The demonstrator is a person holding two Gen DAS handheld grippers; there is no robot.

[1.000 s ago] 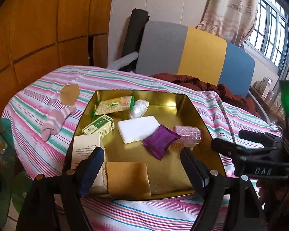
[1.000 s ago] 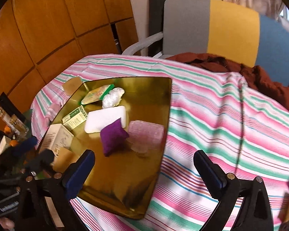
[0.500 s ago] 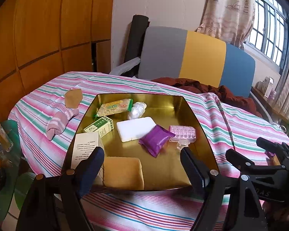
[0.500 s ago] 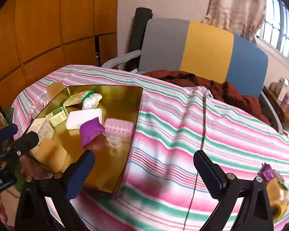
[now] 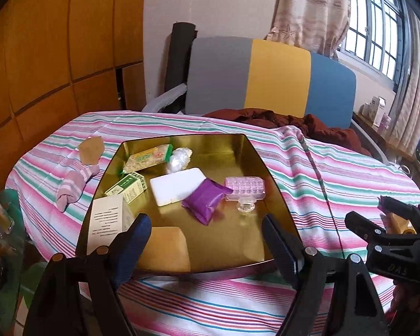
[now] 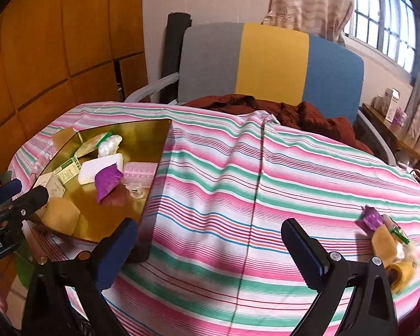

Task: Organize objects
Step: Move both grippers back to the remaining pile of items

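Gold tray [image 5: 252, 151], near the table's left edge, holds eight items, including one purple pouch [image 5: 205, 200]. Left gripper [image 5: 207, 240] and right gripper [image 6: 210, 240]: both spread wide, empty.

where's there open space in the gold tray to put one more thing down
In the gold tray, the bare floor lies along the far wall, behind the pink clip, and near the front rim, beside the tan pad. The left side is crowded with boxes.

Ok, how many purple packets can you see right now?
2. A purple pouch lies in the gold tray beside the white block; a purple wrapper sits on the striped cloth at far right. More may be hidden.
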